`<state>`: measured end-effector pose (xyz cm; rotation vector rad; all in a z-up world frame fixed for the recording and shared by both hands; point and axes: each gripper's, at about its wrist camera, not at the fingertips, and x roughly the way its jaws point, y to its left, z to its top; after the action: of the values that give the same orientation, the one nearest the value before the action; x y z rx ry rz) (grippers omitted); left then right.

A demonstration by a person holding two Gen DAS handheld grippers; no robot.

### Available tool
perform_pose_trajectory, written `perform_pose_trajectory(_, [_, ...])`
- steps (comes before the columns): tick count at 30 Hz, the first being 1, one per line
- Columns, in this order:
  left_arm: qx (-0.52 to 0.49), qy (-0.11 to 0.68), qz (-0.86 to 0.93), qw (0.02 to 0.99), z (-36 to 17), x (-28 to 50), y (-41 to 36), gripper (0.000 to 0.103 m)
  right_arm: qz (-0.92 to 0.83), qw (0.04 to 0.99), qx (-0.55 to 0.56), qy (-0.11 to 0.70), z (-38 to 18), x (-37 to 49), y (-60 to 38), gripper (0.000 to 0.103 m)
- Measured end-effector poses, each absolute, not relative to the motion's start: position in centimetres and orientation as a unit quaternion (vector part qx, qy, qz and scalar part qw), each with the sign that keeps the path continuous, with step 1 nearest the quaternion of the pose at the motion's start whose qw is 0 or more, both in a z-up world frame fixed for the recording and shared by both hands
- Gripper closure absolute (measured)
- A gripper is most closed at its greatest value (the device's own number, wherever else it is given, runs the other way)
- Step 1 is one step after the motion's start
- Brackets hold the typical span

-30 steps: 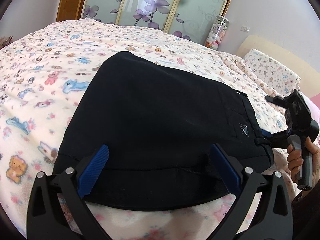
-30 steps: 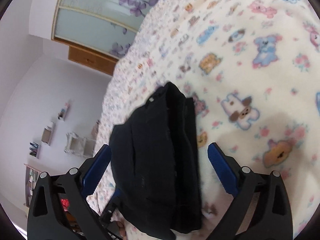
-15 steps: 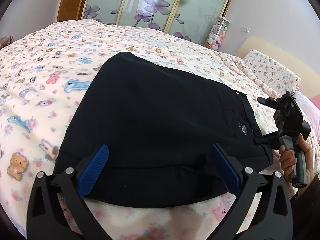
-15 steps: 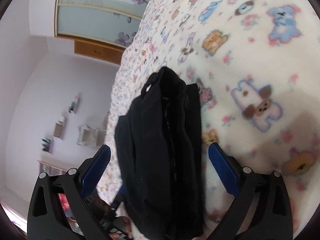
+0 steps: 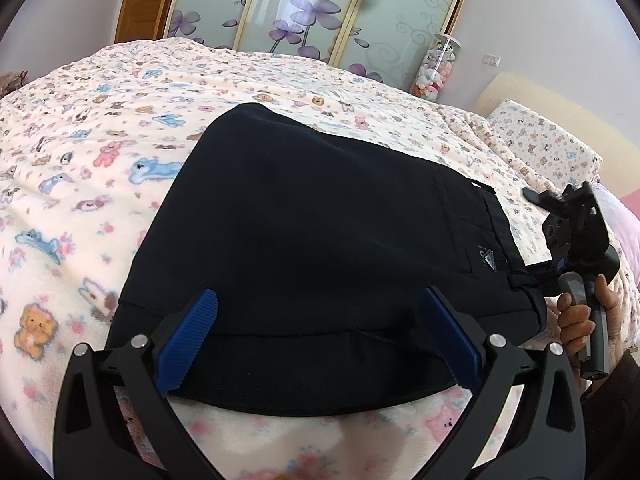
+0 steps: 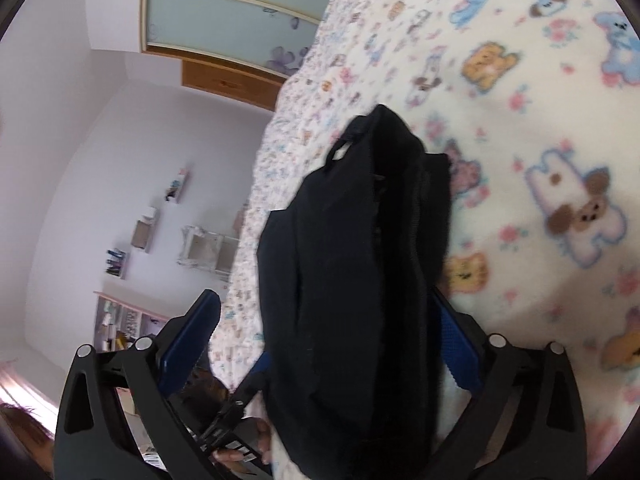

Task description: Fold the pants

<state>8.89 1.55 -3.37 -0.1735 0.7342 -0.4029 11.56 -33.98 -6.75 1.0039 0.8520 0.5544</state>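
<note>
The black pants (image 5: 320,248) lie folded in a compact stack on the bed, with the waistband and a small logo patch at the right. My left gripper (image 5: 320,340) is open, its blue pads on either side of the near hem, just above the fabric. In the right wrist view the pants (image 6: 352,280) show edge-on, with their layers stacked. My right gripper (image 6: 324,340) is open, and the waistband end of the stack lies between its fingers. The right gripper also shows in the left wrist view (image 5: 576,240), held by a hand at the pants' right edge.
The bed is covered by a cream blanket (image 5: 100,160) with a cartoon animal print. A pillow (image 5: 548,140) lies at the far right by the headboard. Sliding wardrobe doors (image 5: 320,8) with a flower print stand behind the bed. Wall shelves (image 6: 144,232) show in the right wrist view.
My right gripper has closed in on the waistband end, so the stack now looks larger between its fingers. My left gripper has held nearly still at the hem.
</note>
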Motion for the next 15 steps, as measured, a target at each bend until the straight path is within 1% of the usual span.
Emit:
perform_pose_trajectory(3, [-0.085, 0.356, -0.195, 0.910, -3.4, 8.9, 1.5, 0.002, 0.237, 0.772, 0.435, 0.398, -6.8, 11.5, -33.5, 0.009])
perform_pose_trajectory(6, [-0.083, 0.356, -0.195, 0.910, -3.4, 8.9, 1.5, 0.002, 0.224, 0.783, 0.424, 0.396, -6.8, 11.5, -33.4, 0.015])
perform_pose_trajectory(7, [-0.084, 0.356, -0.195, 0.910, -3.4, 8.9, 1.6, 0.002, 0.218, 0.785, 0.425, 0.396, -6.9, 11.4, -33.6, 0.022])
perform_pose_trajectory(8, [-0.084, 0.356, -0.195, 0.910, -3.4, 8.9, 1.6, 0.002, 0.213, 0.785, 0.427, 0.396, -7.1, 11.3, -33.8, 0.035])
perform_pose_trajectory(10, [-0.084, 0.356, -0.195, 0.910, -3.4, 8.9, 1.6, 0.002, 0.205, 0.775, 0.449, 0.395, -7.8, 11.3, -34.5, 0.050])
perform_pose_trajectory(11, [-0.084, 0.356, -0.196, 0.910, -3.4, 8.9, 1.6, 0.002, 0.206, 0.773, 0.453, 0.393, -7.9, 11.3, -34.6, 0.052])
perform_pose_trajectory(15, [-0.085, 0.356, -0.196, 0.910, -3.4, 8.9, 1.5, 0.002, 0.203, 0.780, 0.442, 0.393, -7.7, 11.3, -34.4, 0.052])
